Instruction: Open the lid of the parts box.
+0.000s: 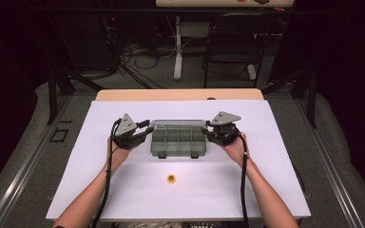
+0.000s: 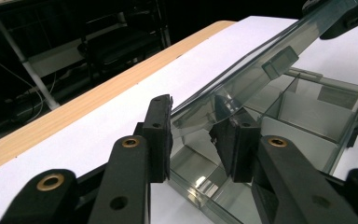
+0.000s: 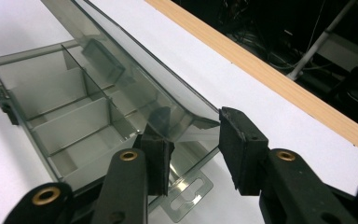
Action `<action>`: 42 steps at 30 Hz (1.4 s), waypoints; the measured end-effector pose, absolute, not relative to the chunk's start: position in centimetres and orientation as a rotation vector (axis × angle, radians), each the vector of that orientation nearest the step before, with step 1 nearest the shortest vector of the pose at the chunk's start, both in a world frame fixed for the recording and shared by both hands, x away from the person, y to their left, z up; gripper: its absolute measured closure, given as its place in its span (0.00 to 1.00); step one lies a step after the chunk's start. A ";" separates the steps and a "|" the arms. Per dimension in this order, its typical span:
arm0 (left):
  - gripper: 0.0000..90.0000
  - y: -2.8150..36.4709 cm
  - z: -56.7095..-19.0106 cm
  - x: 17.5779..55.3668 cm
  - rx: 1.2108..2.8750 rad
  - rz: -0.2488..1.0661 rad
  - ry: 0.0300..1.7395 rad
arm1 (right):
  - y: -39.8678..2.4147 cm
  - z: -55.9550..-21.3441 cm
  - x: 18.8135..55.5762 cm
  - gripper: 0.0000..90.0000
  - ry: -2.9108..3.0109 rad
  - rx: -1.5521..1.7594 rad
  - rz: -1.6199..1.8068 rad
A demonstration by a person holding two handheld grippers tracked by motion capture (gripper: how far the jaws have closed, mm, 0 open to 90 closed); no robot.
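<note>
High view shows the white table [image 1: 123,190] with a clear compartment box [image 1: 178,138] sitting at its middle, lid [image 2: 261,56] raised partway on a slant. At the box's left end the left gripper [image 1: 145,131] has its jaws fairly narrow, clamped on the lid's corner; the right gripper [image 1: 205,130] is set the same way on the lid's other end. Near the front, well apart from the box, lies a small yellow ring [image 1: 171,178].

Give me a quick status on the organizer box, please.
Left gripper and right gripper each straddle a lid corner, grip uncertain. Organizer box lid half raised. Yellow piece lies clear.
</note>
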State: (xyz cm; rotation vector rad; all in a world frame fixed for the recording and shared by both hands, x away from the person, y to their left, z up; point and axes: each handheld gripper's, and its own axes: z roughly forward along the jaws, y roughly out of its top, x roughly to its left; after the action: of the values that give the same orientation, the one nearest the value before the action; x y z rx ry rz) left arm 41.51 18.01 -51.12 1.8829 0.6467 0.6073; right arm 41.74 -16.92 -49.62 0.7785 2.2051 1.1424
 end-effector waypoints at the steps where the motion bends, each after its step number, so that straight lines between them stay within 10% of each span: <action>1: 0.76 18.0 -51.1 41.6 1.882 0.609 0.648 | -16.8 -49.6 41.9 0.72 2.204 0.776 1.131; 42: 0.82 18.0 -51.6 45.3 1.812 0.531 0.769 | -17.1 -50.0 46.5 0.82 2.193 1.087 1.197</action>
State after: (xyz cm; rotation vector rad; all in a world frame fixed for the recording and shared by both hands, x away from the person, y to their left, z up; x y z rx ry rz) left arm 45.31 17.97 -51.57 1.8123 0.7689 0.5313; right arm 46.55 -17.09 -50.02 1.0865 2.1927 1.1973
